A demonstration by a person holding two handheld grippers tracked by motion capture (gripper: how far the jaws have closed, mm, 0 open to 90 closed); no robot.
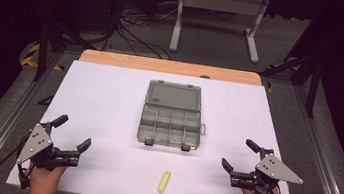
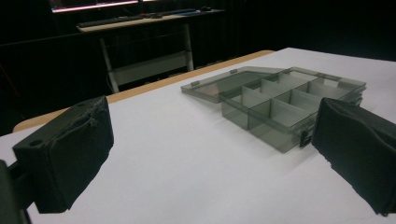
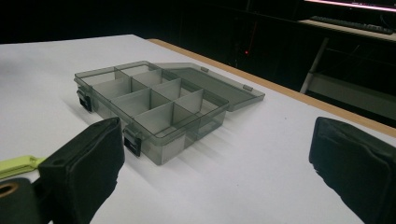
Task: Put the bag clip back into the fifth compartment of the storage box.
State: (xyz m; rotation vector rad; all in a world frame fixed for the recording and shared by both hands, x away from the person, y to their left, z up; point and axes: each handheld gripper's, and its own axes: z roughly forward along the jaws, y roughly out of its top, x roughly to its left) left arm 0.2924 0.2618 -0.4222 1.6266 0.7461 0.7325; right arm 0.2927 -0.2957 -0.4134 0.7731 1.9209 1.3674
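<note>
A smoky-grey clear plastic organiser box (image 1: 170, 123) lies open at the middle of the white table, its lid (image 1: 174, 97) folded flat toward the far side. Its several compartments (image 2: 280, 100) (image 3: 154, 100) look empty. A small yellow-green marker (image 1: 164, 181) lies near the front edge, seen also as a yellow-green tip (image 3: 16, 165) at the left of the right gripper view. My left gripper (image 1: 73, 133) rests at the front left, open, holding nothing. My right gripper (image 1: 238, 155) rests at the front right, open too, nothing between its jaws.
The white table top (image 1: 109, 99) has a wooden strip (image 1: 169, 67) along its far edge. Beyond it stand a white metal frame (image 1: 218, 17) and loose cables (image 1: 134, 26) on the dark floor. Metal rails (image 1: 11, 116) run along both sides of the table.
</note>
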